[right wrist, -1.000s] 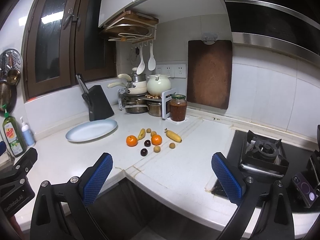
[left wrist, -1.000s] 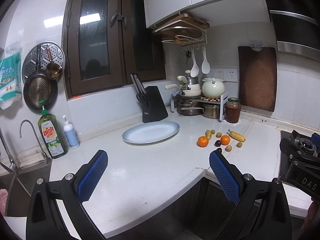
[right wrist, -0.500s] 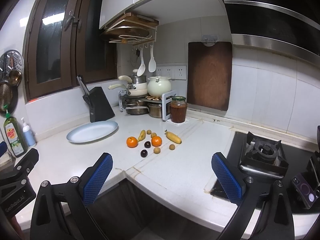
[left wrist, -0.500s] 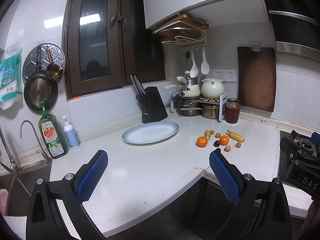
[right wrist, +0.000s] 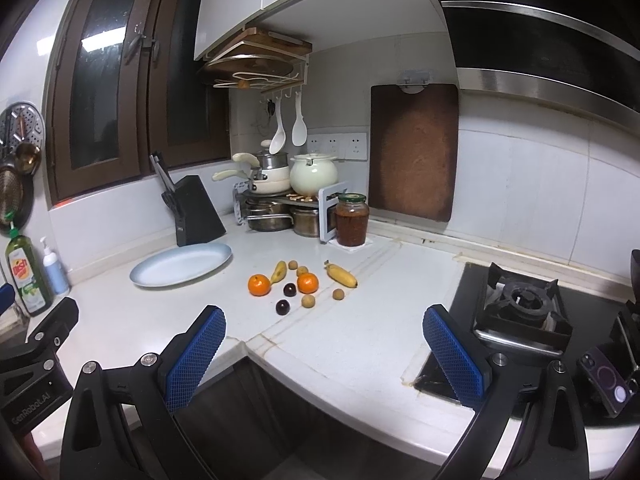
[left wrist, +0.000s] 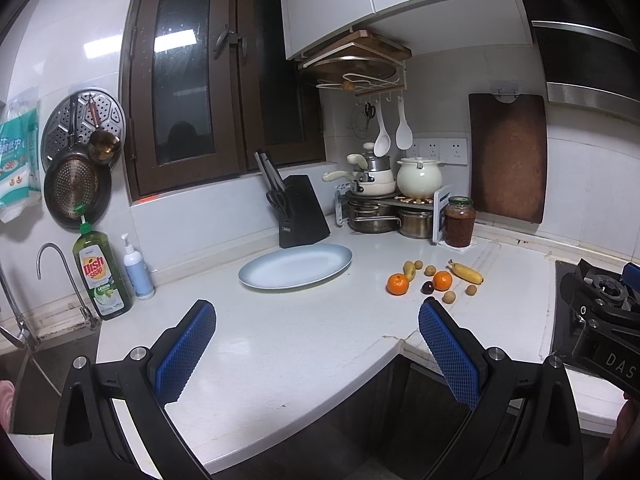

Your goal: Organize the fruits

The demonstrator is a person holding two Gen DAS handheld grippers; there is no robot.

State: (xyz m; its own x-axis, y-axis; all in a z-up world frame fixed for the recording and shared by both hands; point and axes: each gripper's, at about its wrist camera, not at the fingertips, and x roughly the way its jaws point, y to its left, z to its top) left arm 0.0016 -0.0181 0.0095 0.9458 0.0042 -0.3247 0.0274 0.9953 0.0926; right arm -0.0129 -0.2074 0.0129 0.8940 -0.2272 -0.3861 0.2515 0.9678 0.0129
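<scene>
Loose fruit lies on the white counter: two oranges (right wrist: 259,284) (right wrist: 307,282), two small bananas (right wrist: 341,275) (right wrist: 279,271), two dark plums (right wrist: 283,307) (right wrist: 289,290) and several small brown round fruits (right wrist: 308,301). An empty pale blue oval plate (right wrist: 182,265) (left wrist: 295,266) sits left of the fruit. In the left wrist view the same fruit cluster (left wrist: 434,280) is at centre right. My left gripper (left wrist: 316,346) is open, well short of the plate. My right gripper (right wrist: 322,354) is open too, over the counter's front edge, short of the fruit.
A black knife block (right wrist: 198,211) stands behind the plate. A pot rack (right wrist: 280,196) and a jar (right wrist: 351,219) fill the corner, with a cutting board (right wrist: 414,152) on the wall. A gas stove (right wrist: 520,312) lies right; sink tap (left wrist: 52,280) and dish soap (left wrist: 100,276) left.
Both views have drifted very slightly; the fruit sits a touch lower and nearer in the right wrist view. Both grippers stay open and nothing on the counter has moved.
</scene>
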